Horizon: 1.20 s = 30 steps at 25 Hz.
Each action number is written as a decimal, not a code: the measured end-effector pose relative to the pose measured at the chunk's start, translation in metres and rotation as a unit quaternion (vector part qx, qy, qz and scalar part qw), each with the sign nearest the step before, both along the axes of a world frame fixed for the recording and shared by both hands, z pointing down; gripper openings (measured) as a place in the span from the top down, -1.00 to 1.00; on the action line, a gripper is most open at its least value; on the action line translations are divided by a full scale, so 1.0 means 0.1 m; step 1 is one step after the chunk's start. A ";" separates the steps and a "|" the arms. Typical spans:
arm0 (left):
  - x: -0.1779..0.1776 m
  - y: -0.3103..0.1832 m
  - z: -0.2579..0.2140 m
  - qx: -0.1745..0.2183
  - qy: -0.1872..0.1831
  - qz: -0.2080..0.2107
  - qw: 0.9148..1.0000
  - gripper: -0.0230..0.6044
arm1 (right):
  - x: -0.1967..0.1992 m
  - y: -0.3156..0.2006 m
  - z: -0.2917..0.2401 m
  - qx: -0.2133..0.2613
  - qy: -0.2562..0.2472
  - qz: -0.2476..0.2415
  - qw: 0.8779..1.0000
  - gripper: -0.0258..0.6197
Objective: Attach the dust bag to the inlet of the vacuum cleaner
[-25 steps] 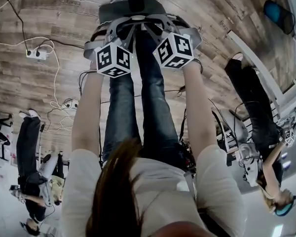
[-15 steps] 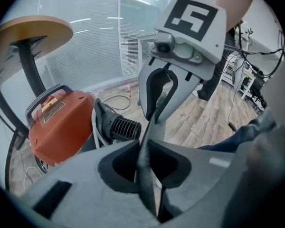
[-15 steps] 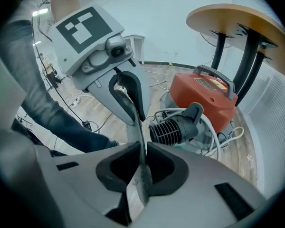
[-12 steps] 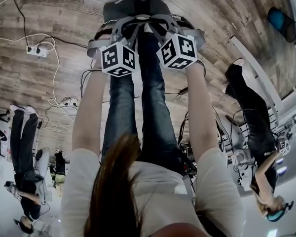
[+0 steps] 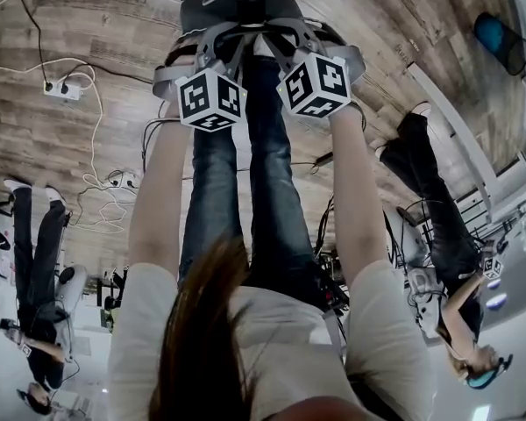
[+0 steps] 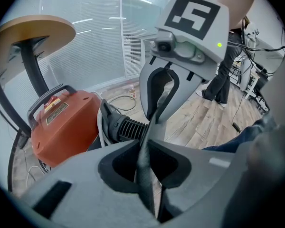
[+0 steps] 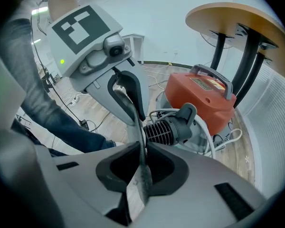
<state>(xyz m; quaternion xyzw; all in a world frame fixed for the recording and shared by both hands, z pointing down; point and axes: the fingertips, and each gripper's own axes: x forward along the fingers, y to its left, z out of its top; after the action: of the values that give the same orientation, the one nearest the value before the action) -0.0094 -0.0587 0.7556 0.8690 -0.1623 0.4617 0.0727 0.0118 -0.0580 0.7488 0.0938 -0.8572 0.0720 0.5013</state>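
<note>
The thin grey fabric dust bag (image 7: 132, 194) is held clamped in the jaws of both the left gripper (image 6: 146, 148) and the right gripper (image 7: 142, 151), near the orange plastic canister vacuum cleaner (image 6: 61, 127); no attachment is yet made; the inlet is not discerned.

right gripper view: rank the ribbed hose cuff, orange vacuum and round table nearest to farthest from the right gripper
1. black ribbed hose cuff, just past the jaws, centre
2. orange vacuum, behind the cuff, to the right
3. round table, farthest, upper right, over the vacuum
</note>
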 end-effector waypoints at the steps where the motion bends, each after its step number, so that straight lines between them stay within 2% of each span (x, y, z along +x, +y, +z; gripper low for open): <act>1: -0.01 -0.01 0.00 0.000 0.000 0.000 1.000 0.74 | -0.01 -0.01 0.00 0.000 0.001 -0.001 1.000 0.78; 22: 0.00 -0.10 0.05 0.005 -0.001 -0.007 1.000 0.74 | 0.00 -0.11 0.06 -0.006 0.003 -0.010 1.000 0.78; 30: -0.01 -0.12 0.05 0.007 -0.010 0.008 1.000 0.74 | -0.01 -0.13 0.05 -0.013 0.004 -0.018 1.000 0.78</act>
<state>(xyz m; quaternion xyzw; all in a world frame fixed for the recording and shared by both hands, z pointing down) -0.0103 -0.0706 0.7604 0.8662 -0.1594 0.4697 0.0611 0.0108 -0.0709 0.7540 0.0724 -0.8556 0.0738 0.5072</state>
